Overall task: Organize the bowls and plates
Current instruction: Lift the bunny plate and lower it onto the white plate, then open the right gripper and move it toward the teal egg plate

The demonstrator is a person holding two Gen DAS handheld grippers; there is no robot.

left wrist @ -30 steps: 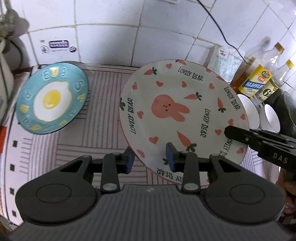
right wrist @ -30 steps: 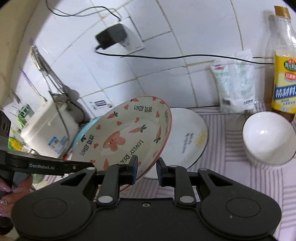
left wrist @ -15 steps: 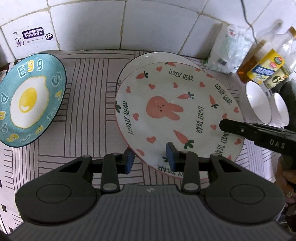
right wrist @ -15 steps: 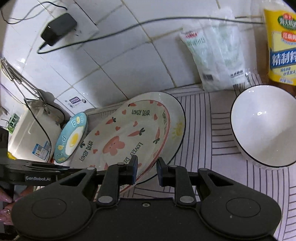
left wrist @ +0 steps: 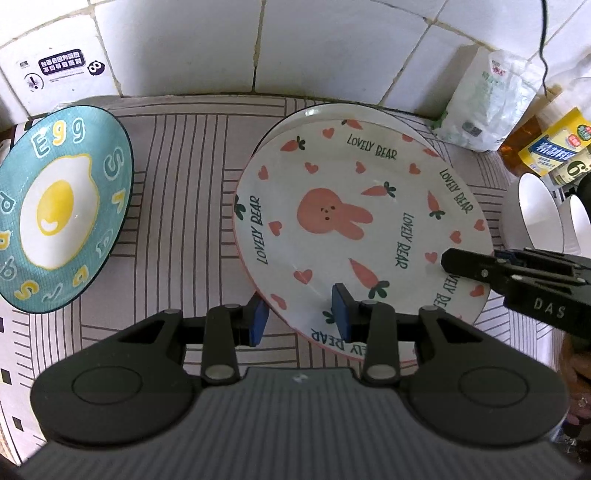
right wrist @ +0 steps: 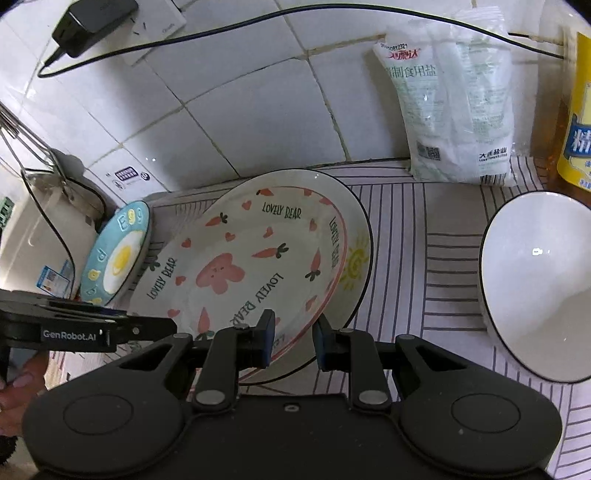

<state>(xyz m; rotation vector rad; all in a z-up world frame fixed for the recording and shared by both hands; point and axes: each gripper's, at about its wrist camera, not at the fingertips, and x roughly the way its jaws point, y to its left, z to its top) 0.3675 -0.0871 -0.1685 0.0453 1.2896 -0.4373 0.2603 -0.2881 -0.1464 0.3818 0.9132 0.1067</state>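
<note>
The pink-rimmed rabbit plate [left wrist: 354,229] marked "LOVELY BEAR" lies on top of a white sun plate [right wrist: 356,258], nearly flat. My left gripper [left wrist: 299,314] has its jaws on either side of the plate's near rim. My right gripper [right wrist: 293,341] does the same at the opposite rim, and it shows in the left wrist view [left wrist: 517,280]. Whether either jaw pair still presses the rim is unclear. A teal egg plate [left wrist: 59,206] lies to the left. A white bowl [right wrist: 535,284] sits to the right.
The striped mat [left wrist: 184,184] covers the counter up to the tiled wall. A salt bag [right wrist: 454,110] and oil bottles [left wrist: 546,147] stand at the back right. Two white bowls [left wrist: 543,218] sit by the bottles. A charger cable [right wrist: 258,22] runs along the wall.
Both grippers have lowered the rabbit plate from a tilted, raised position down onto the white sun plate. The cameras have tipped down toward the counter.
</note>
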